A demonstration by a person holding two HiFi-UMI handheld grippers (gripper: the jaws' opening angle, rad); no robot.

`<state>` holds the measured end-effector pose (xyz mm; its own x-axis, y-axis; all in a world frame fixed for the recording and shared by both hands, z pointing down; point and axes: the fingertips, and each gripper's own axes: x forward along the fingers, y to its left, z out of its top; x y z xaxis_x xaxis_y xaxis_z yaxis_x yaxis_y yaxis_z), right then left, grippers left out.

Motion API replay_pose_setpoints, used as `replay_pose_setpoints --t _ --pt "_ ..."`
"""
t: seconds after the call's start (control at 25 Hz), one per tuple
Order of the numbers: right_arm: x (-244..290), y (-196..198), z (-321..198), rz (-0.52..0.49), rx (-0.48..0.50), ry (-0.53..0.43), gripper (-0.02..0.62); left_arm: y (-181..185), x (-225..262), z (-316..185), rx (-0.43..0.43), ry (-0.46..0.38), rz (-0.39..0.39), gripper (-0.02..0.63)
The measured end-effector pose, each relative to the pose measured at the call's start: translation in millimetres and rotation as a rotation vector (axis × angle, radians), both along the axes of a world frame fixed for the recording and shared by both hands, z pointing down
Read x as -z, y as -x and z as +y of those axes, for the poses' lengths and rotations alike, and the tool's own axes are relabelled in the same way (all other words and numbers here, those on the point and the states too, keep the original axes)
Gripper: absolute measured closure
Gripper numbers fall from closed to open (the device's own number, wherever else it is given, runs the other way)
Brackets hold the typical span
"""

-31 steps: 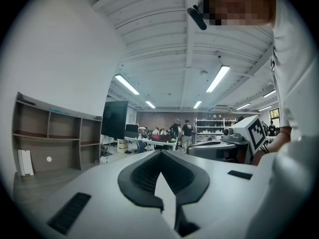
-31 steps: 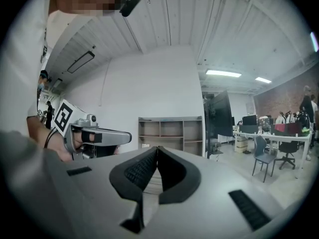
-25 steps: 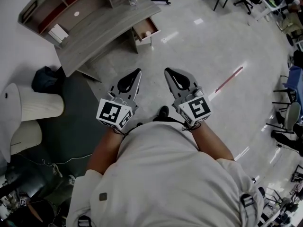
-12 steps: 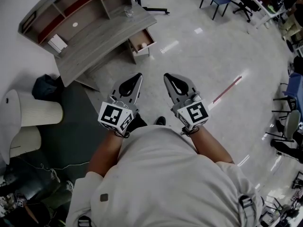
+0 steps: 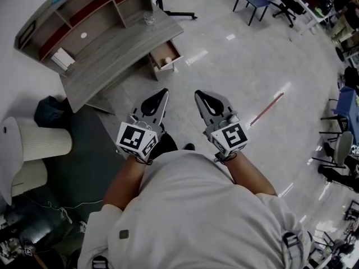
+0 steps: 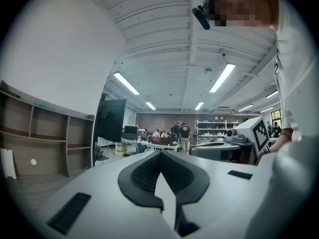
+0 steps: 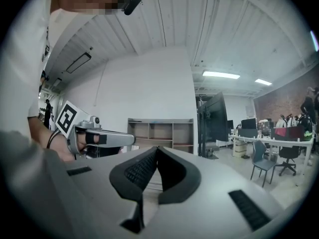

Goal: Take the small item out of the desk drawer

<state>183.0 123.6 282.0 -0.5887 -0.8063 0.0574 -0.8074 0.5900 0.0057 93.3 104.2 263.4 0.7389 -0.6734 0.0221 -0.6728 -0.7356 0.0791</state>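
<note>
Both claws are held side by side at the centre of the head view, pointing up the frame toward the desk point(image 5: 106, 49) in the upper left. The left claw point(image 5: 161, 93) is pinched shut with nothing between its pads, and the right claw point(image 5: 201, 96) is the same. The drawer point(image 5: 157, 58) stands pulled open at the desk's right end. The small item point(image 5: 167, 59) shows as a pale spot inside it, too small for me to say more. It lies well apart from both claws.

My worries from here:
- A claw reaching in while shut would only nudge the item, and it might slide to the drawer's back.
- The drawer looks narrow, so wide jaws could catch its walls or push it closed.
- A glass point(image 5: 147, 19) stands on the desk top near the drawer's end, and a high approach could knock it.

Room is generous. Bare floor point(image 5: 224, 66) runs from the claws to the drawer front. Left of centre lie a dark bag point(image 5: 47, 108) and a white ribbed drum point(image 5: 39, 136), so I would keep right of them. The red-and-white strip point(image 5: 268, 106) on the floor at the right is well clear.
</note>
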Motion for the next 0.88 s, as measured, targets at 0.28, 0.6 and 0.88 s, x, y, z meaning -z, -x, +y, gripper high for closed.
replay_pose_setpoints --t 0.28,0.6,0.88 --pt "-3 32 -65 0.022 0.009 0.026 0.574 25 -2 -63 -0.026 0.017 0.014 0.594" --pt "6 87 -157 0.050 0.004 0.024 0.574 79 -3 -148 -0.053 0.025 0.028 0.594" --pt "7 128 -206 0.025 -0.005 0.034 0.574 118 2 -197 -0.078 0.028 0.022 0.594"
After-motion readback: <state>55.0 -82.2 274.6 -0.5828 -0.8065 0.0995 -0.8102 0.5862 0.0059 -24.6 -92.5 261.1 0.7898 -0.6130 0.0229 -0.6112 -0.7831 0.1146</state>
